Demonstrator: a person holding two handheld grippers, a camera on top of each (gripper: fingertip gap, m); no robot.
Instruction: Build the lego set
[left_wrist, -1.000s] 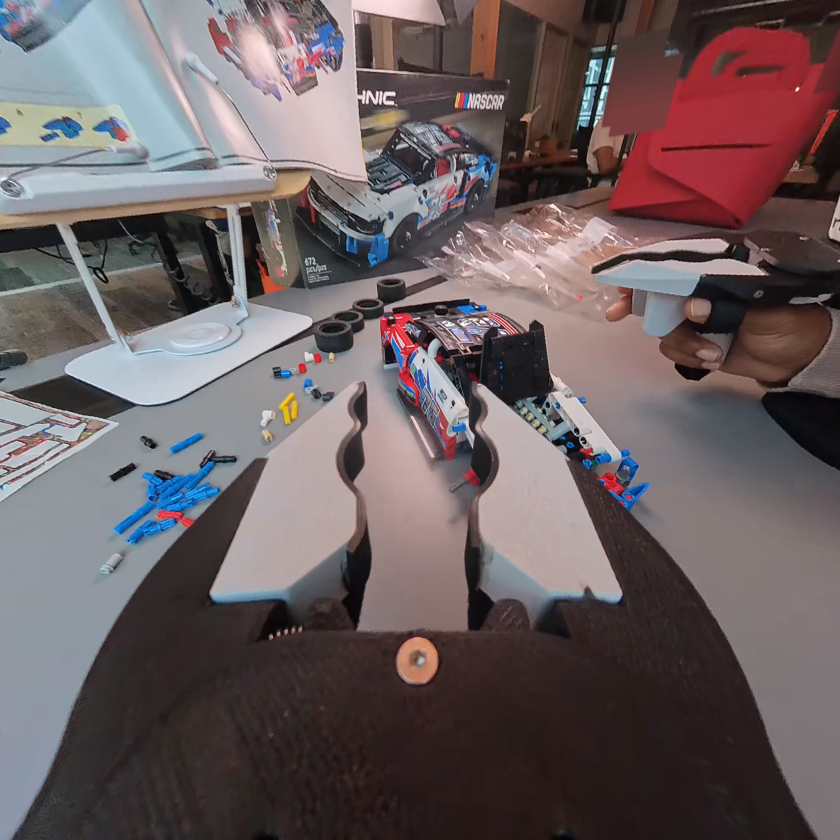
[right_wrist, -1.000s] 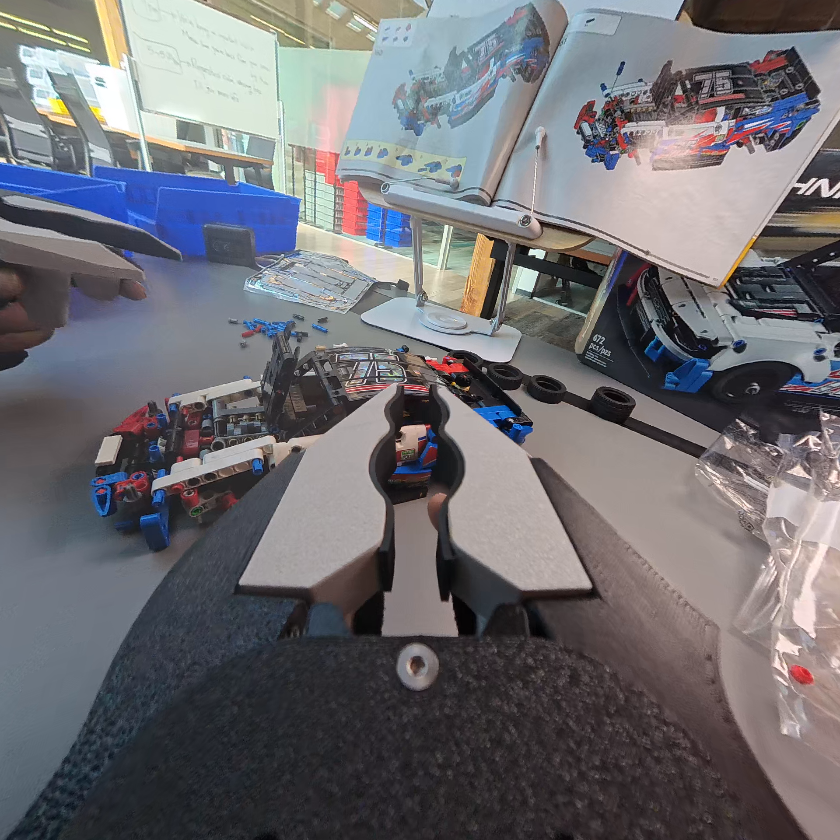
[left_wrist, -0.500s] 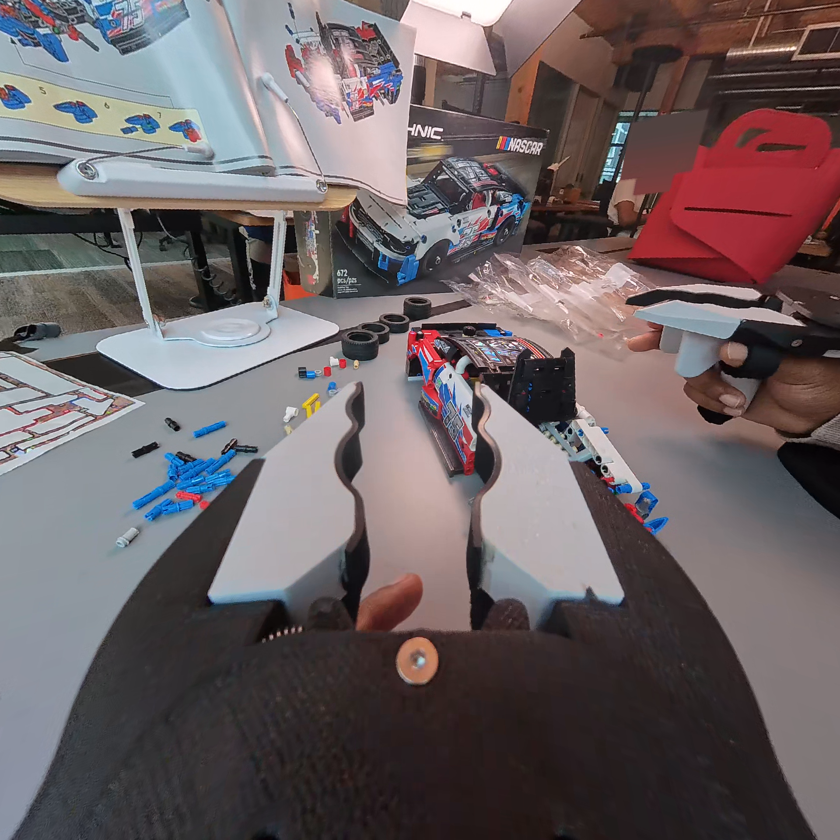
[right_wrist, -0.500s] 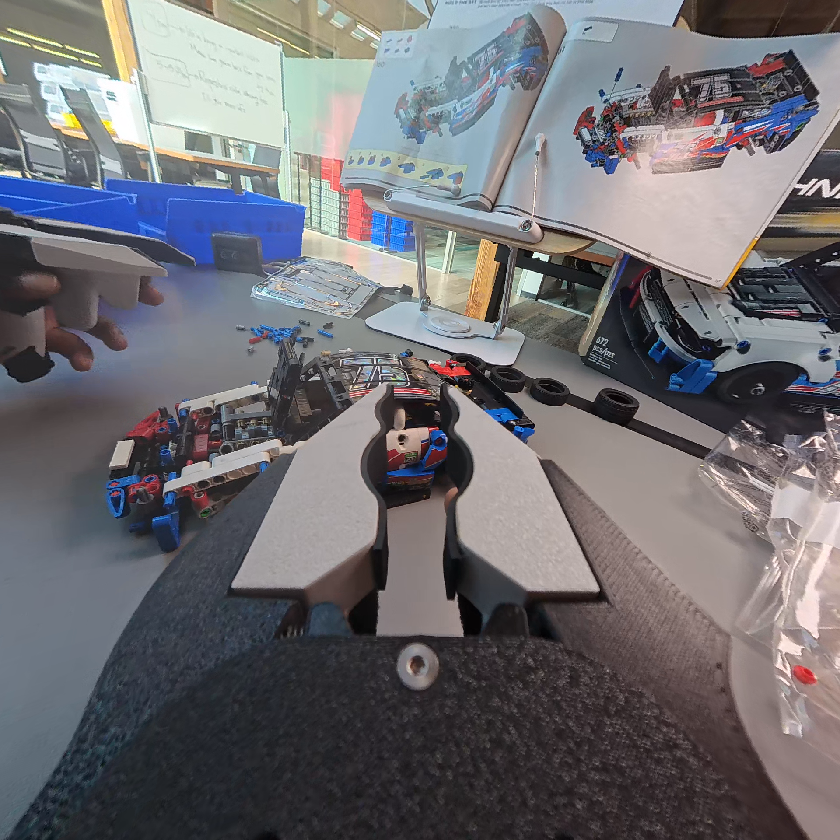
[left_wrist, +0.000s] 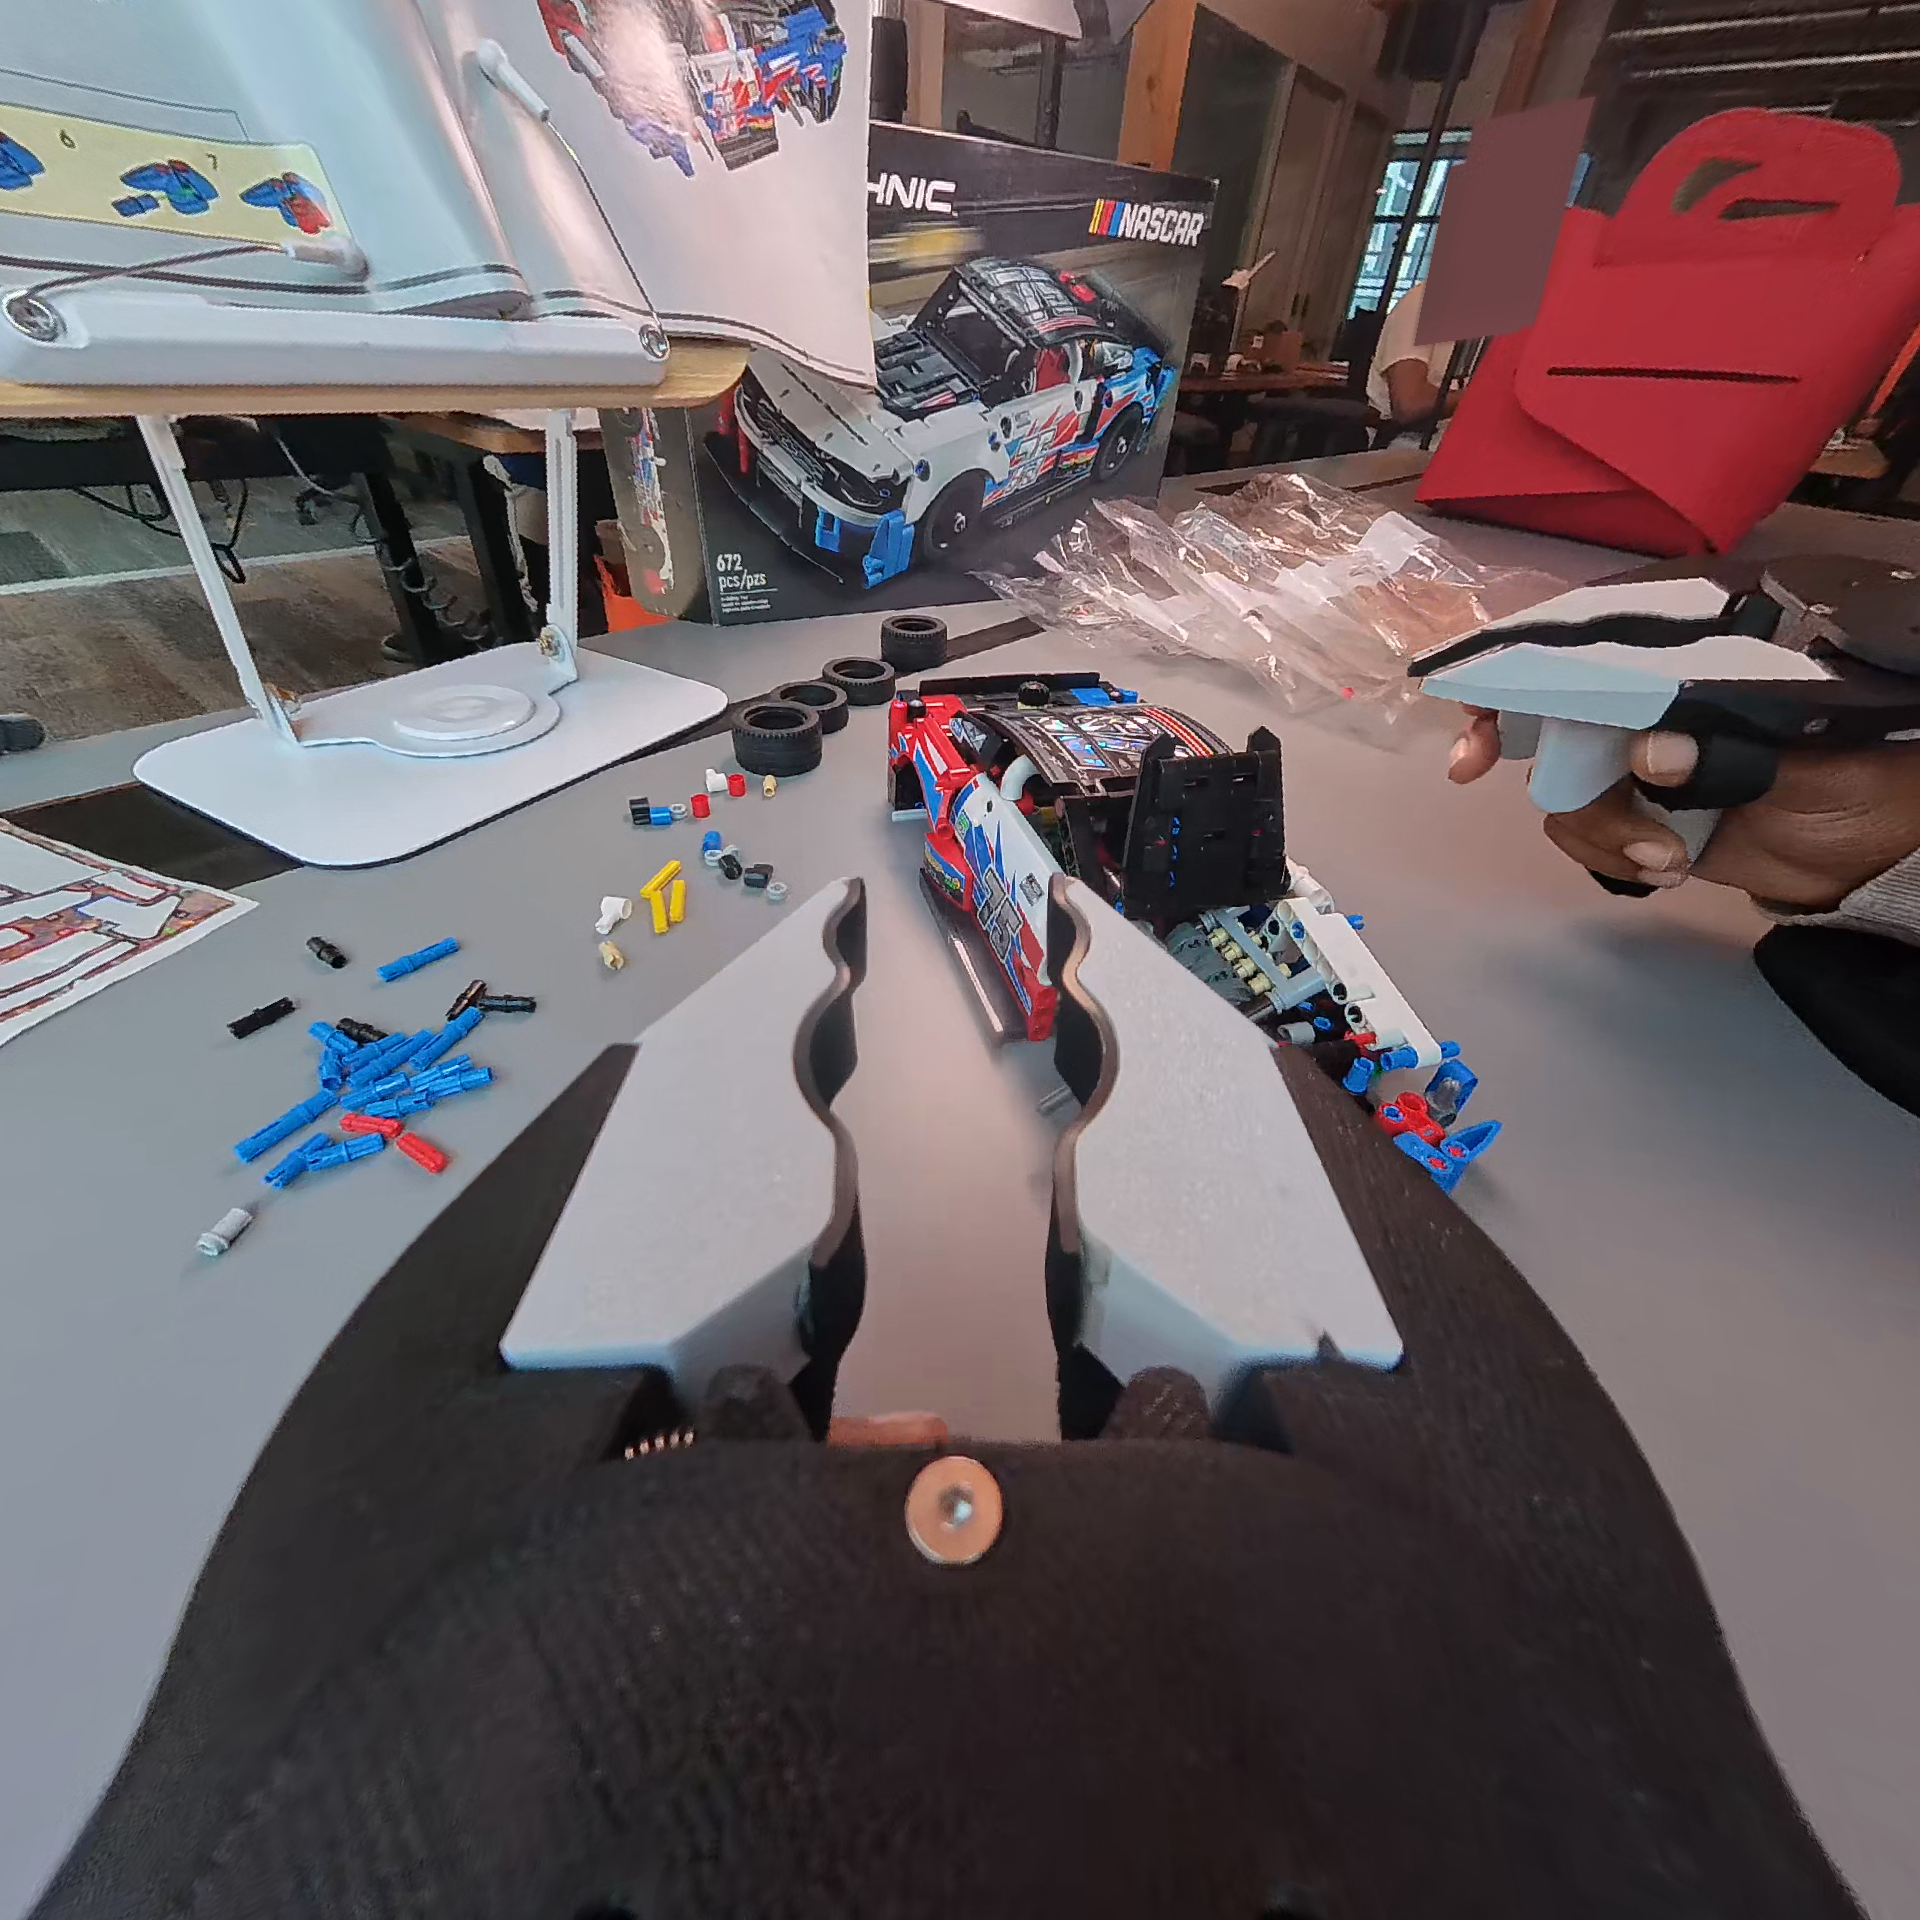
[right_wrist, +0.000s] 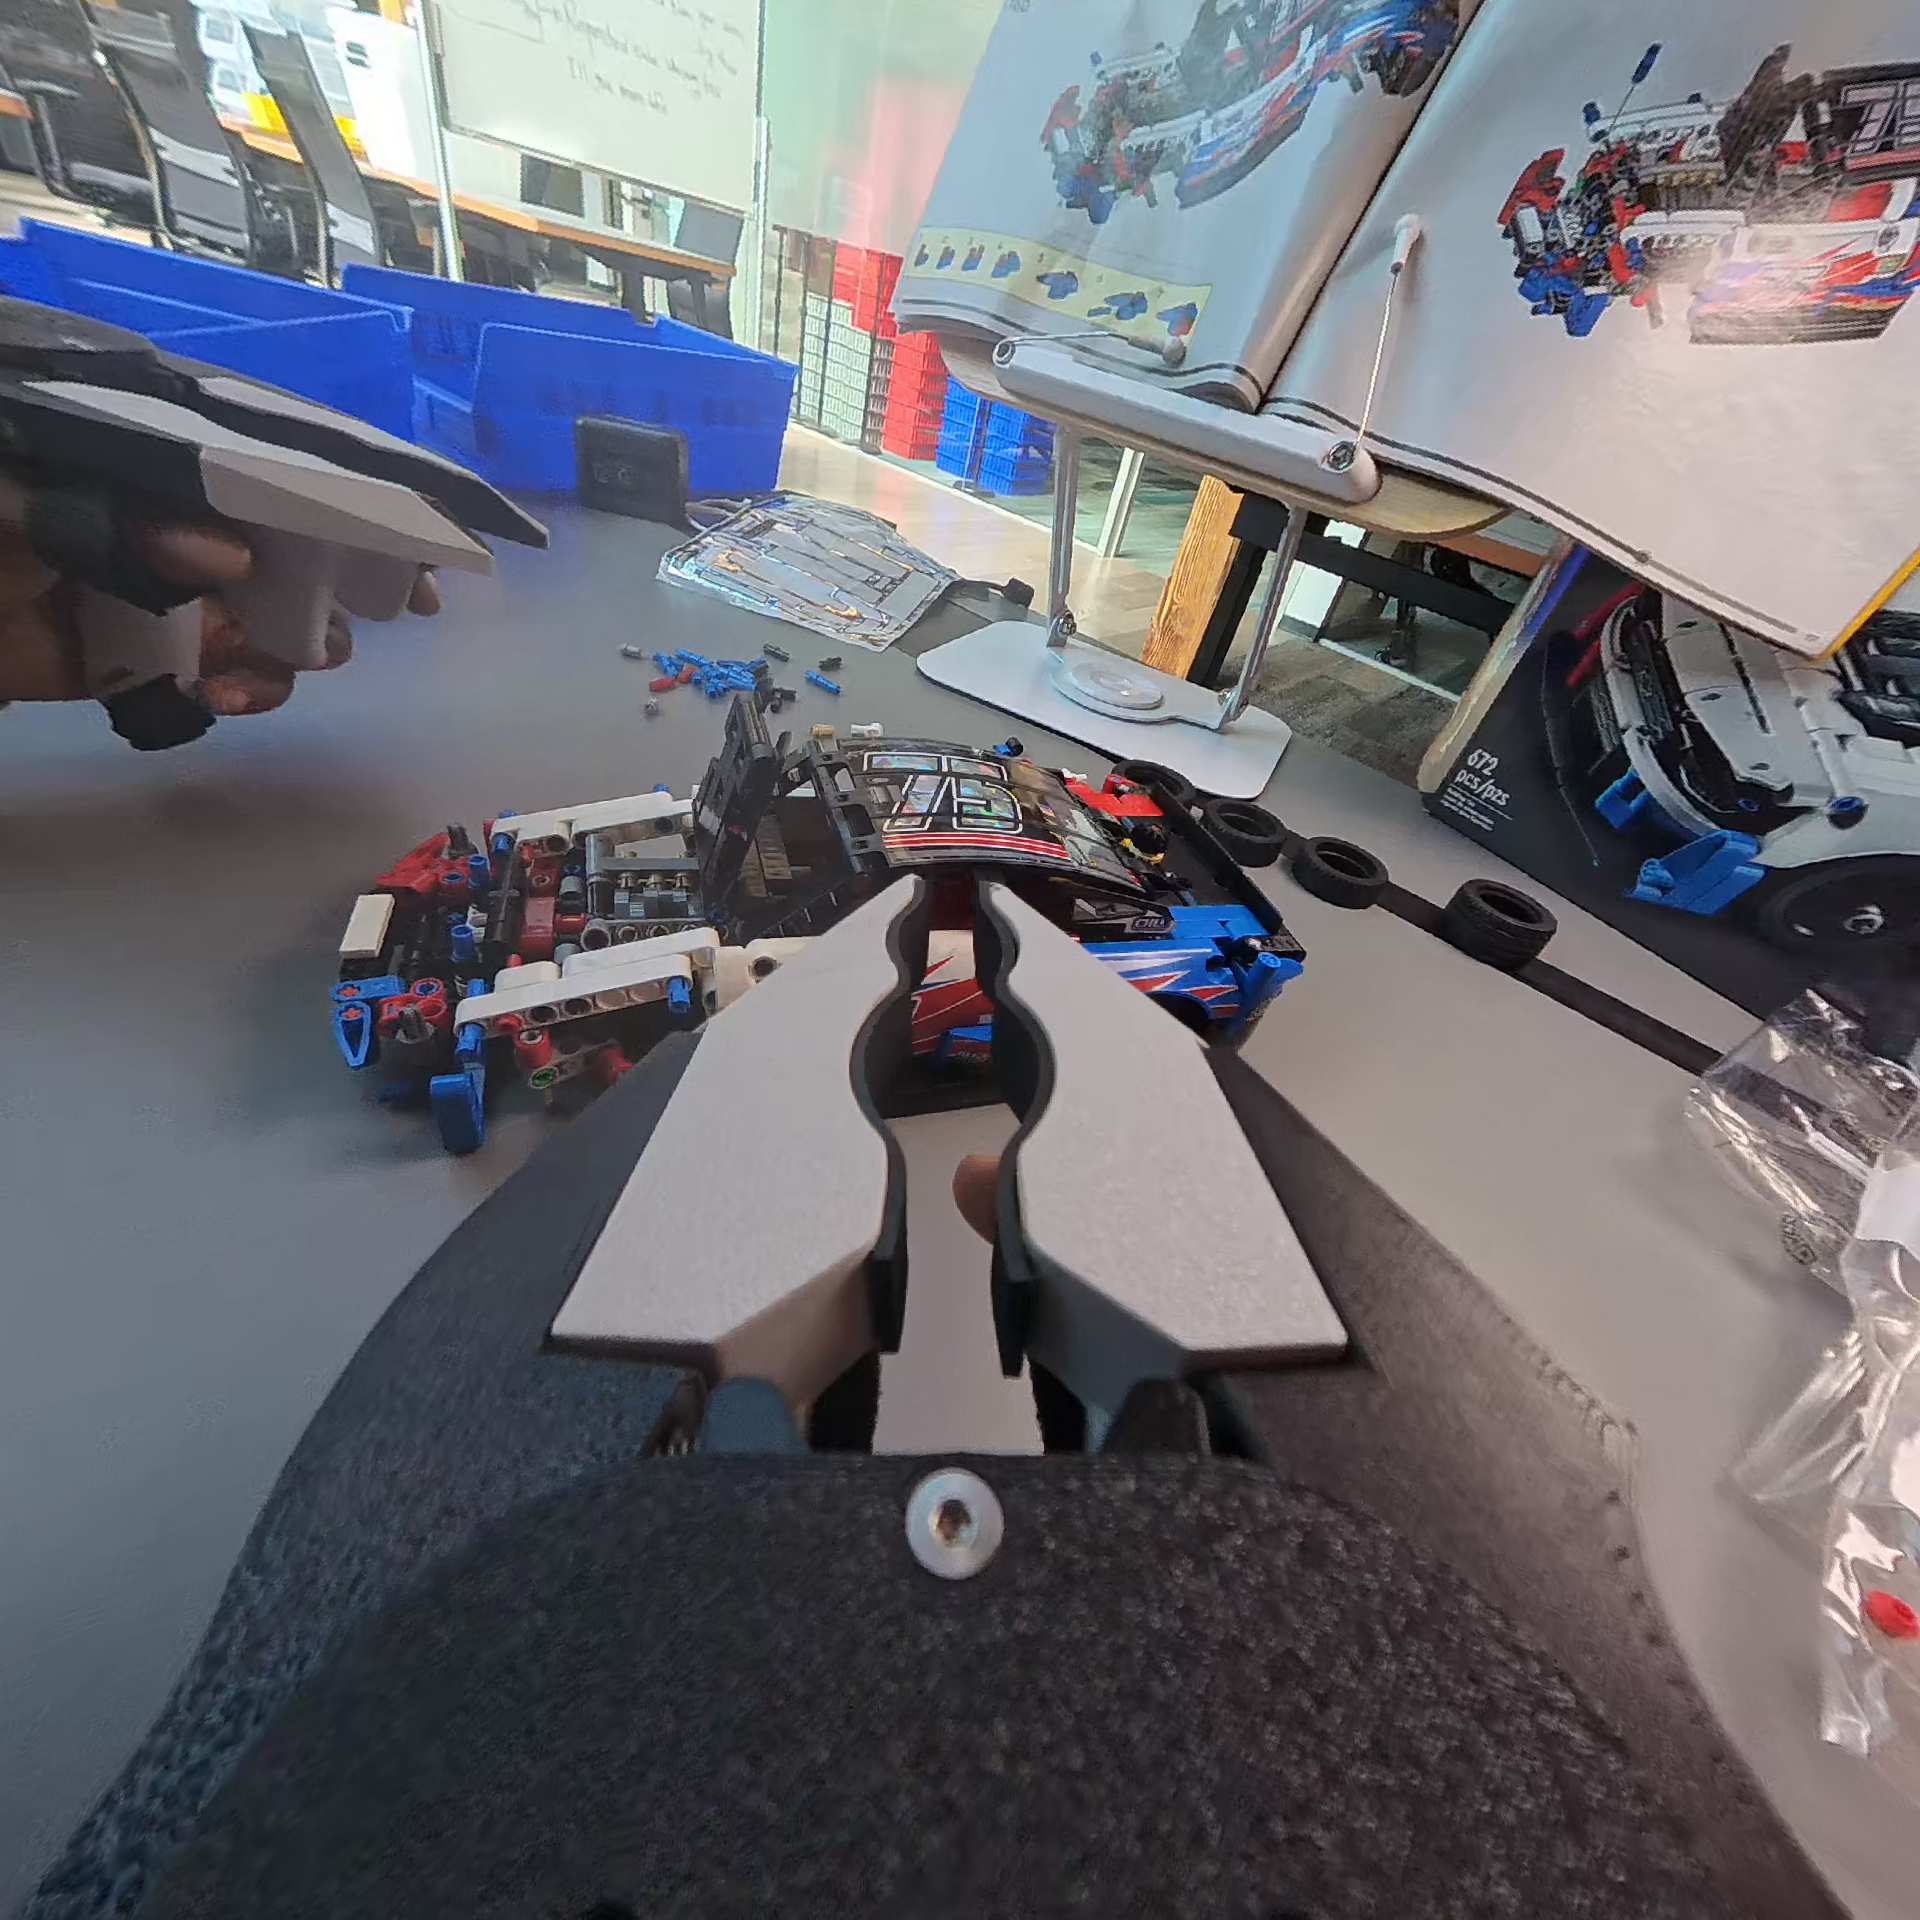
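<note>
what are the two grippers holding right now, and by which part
Nothing. The left gripper is open over bare table beside the lego car; the right gripper has a narrow empty gap and hovers short of the car.

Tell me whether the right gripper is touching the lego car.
Apart. The left wrist view shows the right gripper held in the air off to the side of the lego car, with bare table between them; its fingers hold nothing.
</note>
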